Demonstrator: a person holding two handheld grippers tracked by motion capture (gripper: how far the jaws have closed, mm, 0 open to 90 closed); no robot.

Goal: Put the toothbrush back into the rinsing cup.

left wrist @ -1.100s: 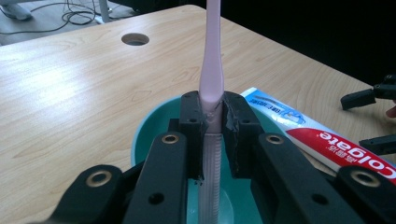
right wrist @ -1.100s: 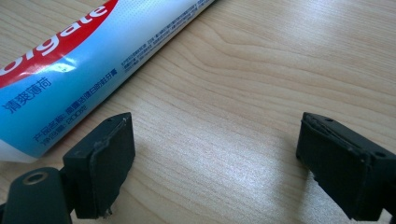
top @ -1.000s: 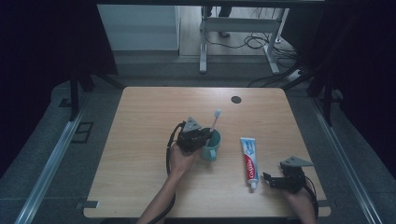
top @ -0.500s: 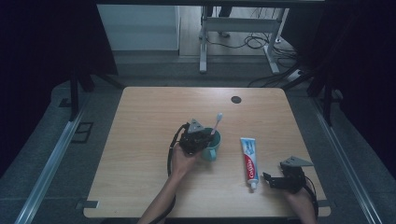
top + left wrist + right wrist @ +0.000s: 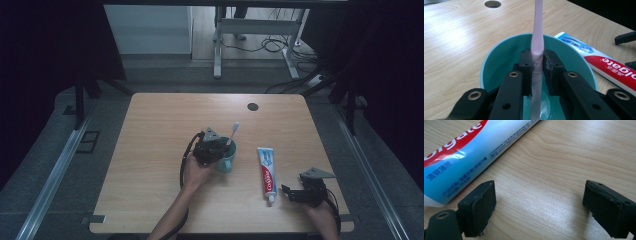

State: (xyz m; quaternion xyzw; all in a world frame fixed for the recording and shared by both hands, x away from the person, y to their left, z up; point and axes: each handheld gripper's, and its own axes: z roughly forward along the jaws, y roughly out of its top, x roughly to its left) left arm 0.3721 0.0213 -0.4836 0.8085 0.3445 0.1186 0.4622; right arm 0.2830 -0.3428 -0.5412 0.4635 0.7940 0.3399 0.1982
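Note:
A teal cup (image 5: 228,161) stands mid-table. A pale pink toothbrush (image 5: 537,37) rises upright out of the cup (image 5: 499,50), its head (image 5: 234,128) above the rim. My left gripper (image 5: 537,61) reaches into the cup from the near left, its pads pressed on the toothbrush handle. Its jaws have just eased open slightly with the handle still between them. In the high view that gripper (image 5: 218,149) sits at the cup's left rim. A toothpaste tube (image 5: 267,170) lies flat to the right of the cup. My right gripper (image 5: 286,192) rests open on the table by the tube's near end (image 5: 474,150), nothing between its jaws (image 5: 539,205).
A round cable hole (image 5: 252,106) sits near the table's far edge. The toothpaste tube (image 5: 604,65) lies close beside the cup. Bare wood stretches left of the cup and towards the far edge. Beyond the table stand a metal frame (image 5: 220,45) and floor cables.
The toothbrush head has sunk a little towards the cup, with the left gripper still on it. The right gripper and the toothpaste tube have not moved.

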